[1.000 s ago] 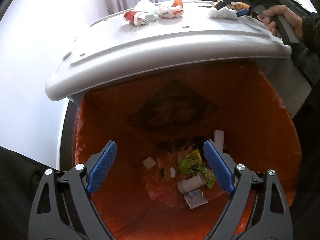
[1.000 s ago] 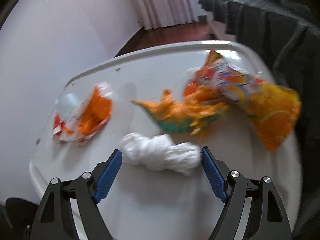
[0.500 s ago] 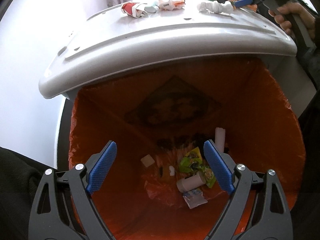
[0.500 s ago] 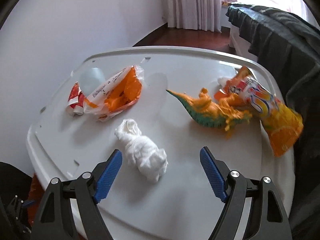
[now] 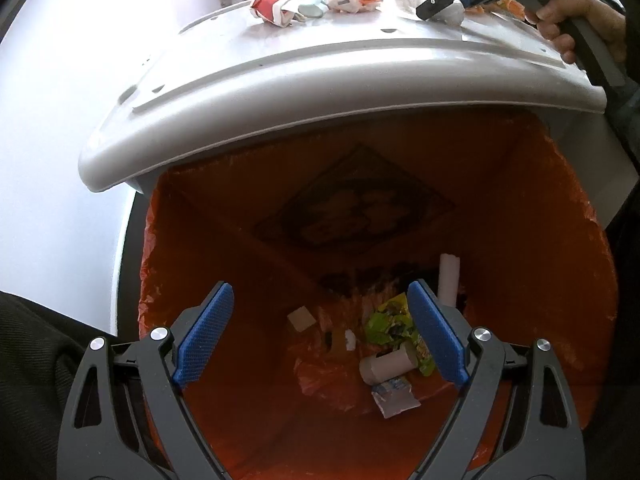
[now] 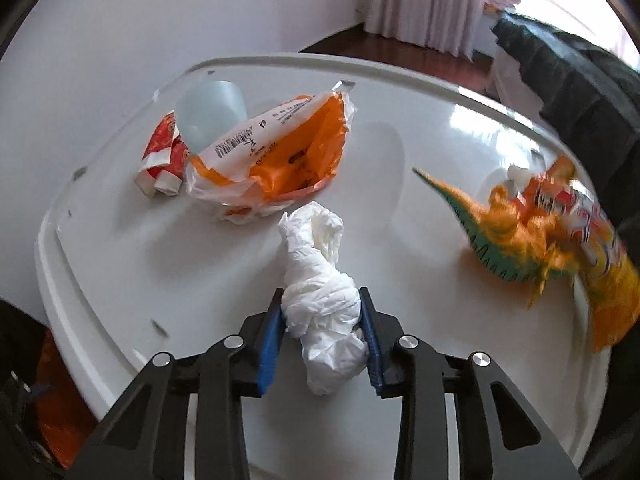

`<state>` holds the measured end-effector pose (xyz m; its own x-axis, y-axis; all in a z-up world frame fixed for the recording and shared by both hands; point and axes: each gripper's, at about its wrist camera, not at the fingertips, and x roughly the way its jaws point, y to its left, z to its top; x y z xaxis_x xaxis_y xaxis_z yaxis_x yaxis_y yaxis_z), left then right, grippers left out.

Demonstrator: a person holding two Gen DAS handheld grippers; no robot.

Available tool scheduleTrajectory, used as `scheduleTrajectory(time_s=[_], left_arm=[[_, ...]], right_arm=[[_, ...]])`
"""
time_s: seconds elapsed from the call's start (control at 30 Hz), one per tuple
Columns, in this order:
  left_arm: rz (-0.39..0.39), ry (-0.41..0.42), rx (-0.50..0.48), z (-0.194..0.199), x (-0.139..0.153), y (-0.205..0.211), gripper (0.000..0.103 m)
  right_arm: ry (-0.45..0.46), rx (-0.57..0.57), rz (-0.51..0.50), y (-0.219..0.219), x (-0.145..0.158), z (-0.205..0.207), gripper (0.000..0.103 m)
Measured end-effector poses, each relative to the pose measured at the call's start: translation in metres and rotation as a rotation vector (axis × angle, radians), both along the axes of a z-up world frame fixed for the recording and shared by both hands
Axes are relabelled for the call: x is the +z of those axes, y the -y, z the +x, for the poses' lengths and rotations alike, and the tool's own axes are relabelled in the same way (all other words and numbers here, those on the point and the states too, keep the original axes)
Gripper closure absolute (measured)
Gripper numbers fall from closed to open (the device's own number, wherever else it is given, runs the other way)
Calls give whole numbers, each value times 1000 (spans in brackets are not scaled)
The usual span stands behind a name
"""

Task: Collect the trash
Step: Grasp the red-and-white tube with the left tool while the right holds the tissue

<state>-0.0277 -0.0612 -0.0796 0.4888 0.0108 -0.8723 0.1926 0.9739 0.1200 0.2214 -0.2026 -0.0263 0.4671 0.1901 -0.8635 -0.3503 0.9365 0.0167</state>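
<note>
Your right gripper [image 6: 322, 334]: jaws closing on the crumpled tissue [image 6: 320, 300], which lies on the white lid [image 6: 120, 280]; its lower end is hidden between the pads. Your left gripper [image 5: 320, 336]: jaws wide, empty, over the orange-lined bin [image 5: 580, 280] holding wrappers and a cardboard tube [image 5: 386, 366]. Toy dinosaur [image 6: 516, 240] blurred near the lid's right edge.
</note>
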Motion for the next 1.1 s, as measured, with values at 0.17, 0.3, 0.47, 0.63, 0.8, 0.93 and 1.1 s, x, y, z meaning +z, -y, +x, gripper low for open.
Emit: scheduleTrajectory(time_s=[0.17, 0.3, 0.47, 0.63, 0.8, 0.93, 1.1], left_arm=[[-51, 21, 10, 5, 17, -6, 17], [-98, 86, 7, 22, 52, -13, 17], [-142, 148, 45, 87, 92, -20, 17], [-198, 153, 158, 178, 108, -21, 17], [-254, 83, 292, 255, 92, -27, 17], [-267, 34, 358, 285, 72, -28, 17], [-204, -32, 400, 304, 48, -29, 17]], right_arm=[[-18, -161, 111, 0, 18, -24, 69], [109, -322, 274, 20, 51, -68, 69], [175, -451, 312, 42, 53, -95, 69], [193, -461, 289, 48, 55, -88, 68], [252, -450, 247, 51, 64, -87, 68], [255, -461, 277, 63, 68, -89, 68], [203, -491, 350, 75, 64, -86, 68]])
